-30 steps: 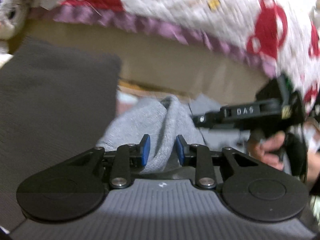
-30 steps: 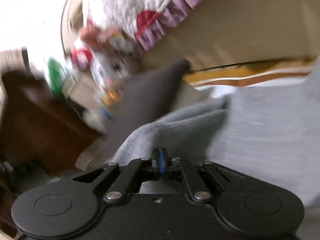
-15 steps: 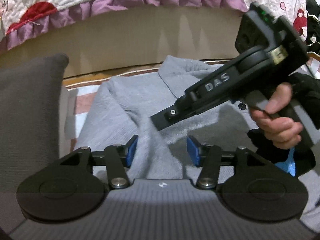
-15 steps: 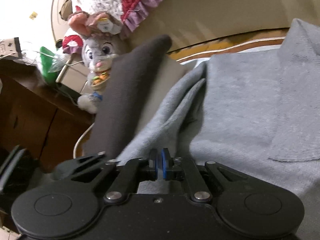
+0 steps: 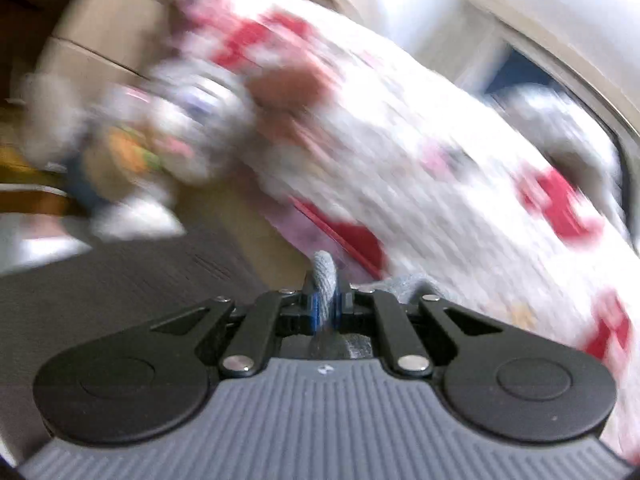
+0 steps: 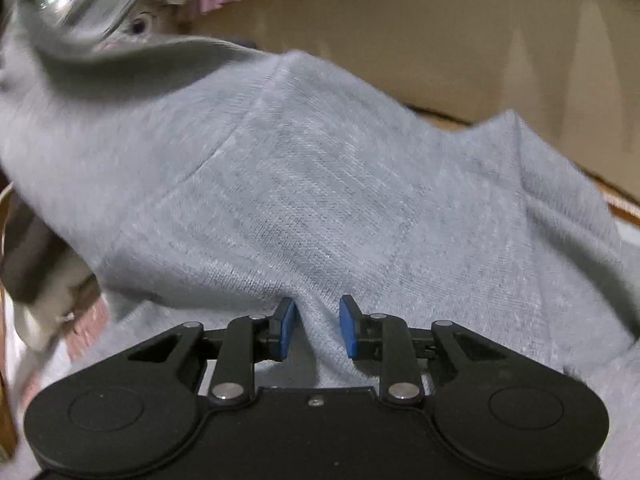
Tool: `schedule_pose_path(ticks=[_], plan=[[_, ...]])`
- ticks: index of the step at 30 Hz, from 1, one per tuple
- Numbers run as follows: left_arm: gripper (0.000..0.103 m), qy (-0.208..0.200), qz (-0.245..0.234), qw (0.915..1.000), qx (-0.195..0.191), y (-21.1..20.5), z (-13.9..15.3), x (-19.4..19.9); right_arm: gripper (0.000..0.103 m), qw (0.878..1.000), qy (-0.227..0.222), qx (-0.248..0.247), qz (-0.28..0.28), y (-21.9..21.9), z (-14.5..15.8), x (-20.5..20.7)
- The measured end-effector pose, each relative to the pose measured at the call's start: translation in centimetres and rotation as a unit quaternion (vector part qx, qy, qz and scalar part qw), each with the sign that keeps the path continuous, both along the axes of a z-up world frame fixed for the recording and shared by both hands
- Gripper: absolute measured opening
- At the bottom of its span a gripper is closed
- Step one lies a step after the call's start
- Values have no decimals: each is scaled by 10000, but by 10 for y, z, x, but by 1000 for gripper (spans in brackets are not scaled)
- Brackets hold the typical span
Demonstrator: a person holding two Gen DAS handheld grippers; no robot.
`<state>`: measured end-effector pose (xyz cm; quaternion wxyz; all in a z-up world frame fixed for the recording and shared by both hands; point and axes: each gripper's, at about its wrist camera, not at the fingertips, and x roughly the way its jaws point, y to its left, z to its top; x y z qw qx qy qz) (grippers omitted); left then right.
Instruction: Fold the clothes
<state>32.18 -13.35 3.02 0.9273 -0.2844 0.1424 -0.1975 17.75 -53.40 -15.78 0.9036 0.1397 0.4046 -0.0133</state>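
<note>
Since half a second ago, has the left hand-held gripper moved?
Yes. The left hand-held gripper, now shut on a fold of the grey sweater, has swung up and left: the quilt fills its blurred view, and the plush toy has appeared.

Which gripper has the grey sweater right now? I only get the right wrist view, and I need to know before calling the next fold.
Observer: The left gripper is shut on a fold of the grey sweater.
Operator: Mine looks loose, correct?
Observer: Yes, the right gripper is opening; a ridge of the sweater lies between its pads, unpressed.
Operator: What is the left one facing?
Observer: A white quilt with red patches, badly blurred.
</note>
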Motion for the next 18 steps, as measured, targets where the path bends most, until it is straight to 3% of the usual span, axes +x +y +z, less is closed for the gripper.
schedule_pose_path(ticks=[5, 10, 14, 18], plan=[[7, -182, 629, 9899, 1255, -8, -25, 6, 30, 9986, 66, -473, 207, 13, 2, 6], [8, 108, 559, 9924, 1088, 6, -44, 12, 31, 9987, 29, -473, 186, 13, 2, 10], [7, -102, 457, 9870, 1536, 1, -33, 25, 35, 9988, 81, -450, 192, 16, 6, 12], [10, 21, 371, 9861, 1621, -2, -18, 27, 39, 9994, 19, -237, 237, 22, 14, 3]])
